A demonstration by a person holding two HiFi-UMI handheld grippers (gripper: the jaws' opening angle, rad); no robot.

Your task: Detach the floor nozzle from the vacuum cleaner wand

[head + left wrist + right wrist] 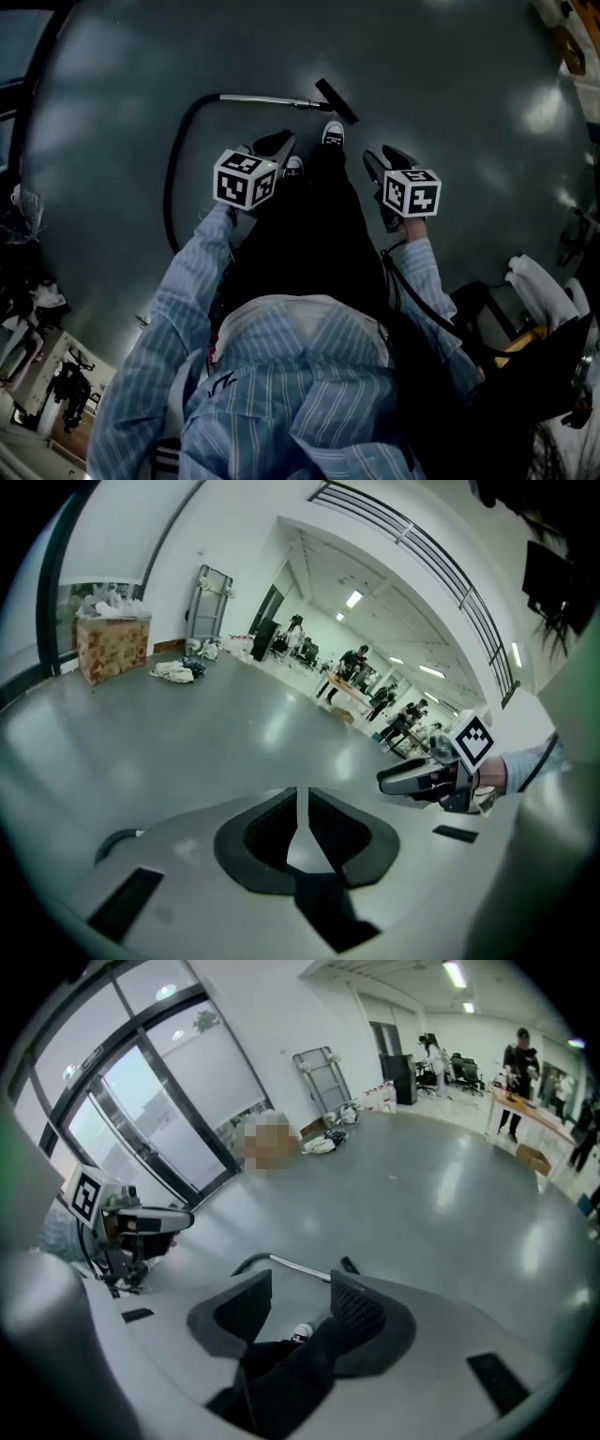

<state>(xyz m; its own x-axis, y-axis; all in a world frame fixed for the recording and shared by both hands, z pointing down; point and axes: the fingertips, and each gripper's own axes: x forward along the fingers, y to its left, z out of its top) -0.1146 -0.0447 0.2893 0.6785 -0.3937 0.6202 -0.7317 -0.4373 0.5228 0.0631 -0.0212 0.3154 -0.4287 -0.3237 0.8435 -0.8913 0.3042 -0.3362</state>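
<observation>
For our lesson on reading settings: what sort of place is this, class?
Probably a large open workshop or lab hall: glossy grey floor, long white ceiling strip lights, people at distant work tables.

The floor nozzle (349, 1265) hides partly behind the right hand-held gripper (300, 1283).

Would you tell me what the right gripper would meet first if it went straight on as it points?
Probably bare floor between the person's shoe and the vacuum wand; the right gripper stands open and empty, though depth is unclear.
</observation>
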